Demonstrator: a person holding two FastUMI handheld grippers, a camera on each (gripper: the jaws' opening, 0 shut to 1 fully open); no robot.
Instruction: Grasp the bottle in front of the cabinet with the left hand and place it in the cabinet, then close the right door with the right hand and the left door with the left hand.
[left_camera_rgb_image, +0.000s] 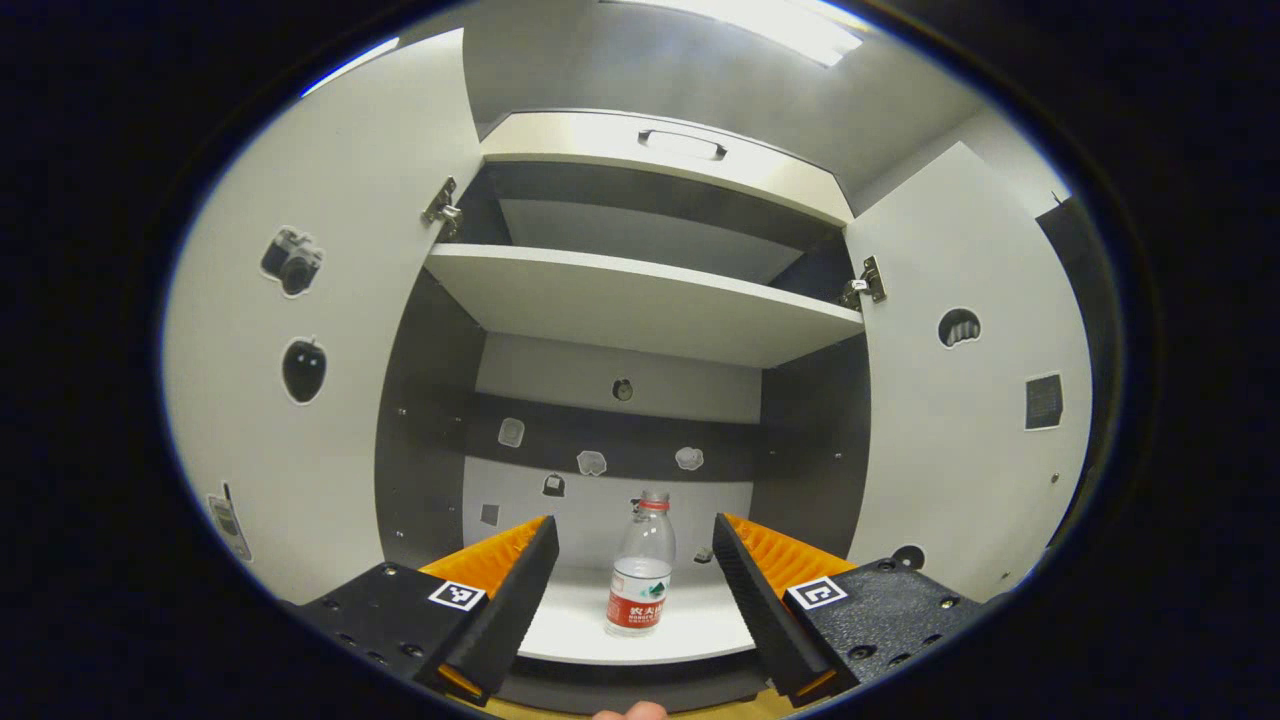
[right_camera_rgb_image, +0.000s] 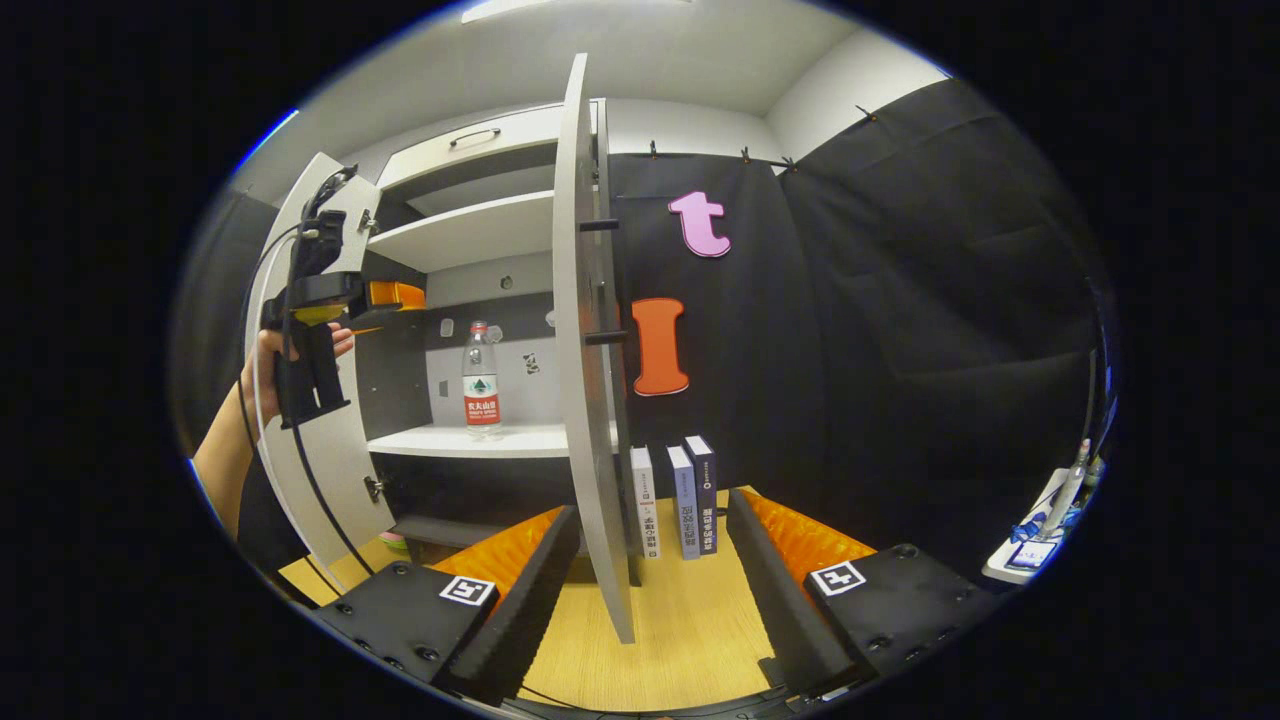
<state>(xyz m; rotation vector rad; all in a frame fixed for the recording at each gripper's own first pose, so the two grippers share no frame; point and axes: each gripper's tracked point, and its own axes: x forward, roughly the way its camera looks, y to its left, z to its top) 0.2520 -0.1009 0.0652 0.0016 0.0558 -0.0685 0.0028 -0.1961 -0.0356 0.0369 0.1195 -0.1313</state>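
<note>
Three books (right_camera_rgb_image: 676, 500) beside right door (right_camera_rgb_image: 590, 380) | bottle (left_camera_rgb_image: 640, 570) shelved – both grippers (left_camera_rgb_image: 634, 570) (right_camera_rgb_image: 650, 590) agape, empty

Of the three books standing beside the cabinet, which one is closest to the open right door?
The white-spined book, leftmost in the right gripper view, stands right beside the open right door; the two darker-spined books stand farther off.

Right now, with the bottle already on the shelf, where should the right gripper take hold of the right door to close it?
On the right door, grip or push the free vertical edge near its lower half, coming from the outer face, where the two dark pegs stick out. It stands edge-on between the open fingers of the right gripper, swung outward, so pressing that face toward the cabinet should swing it shut.
</note>
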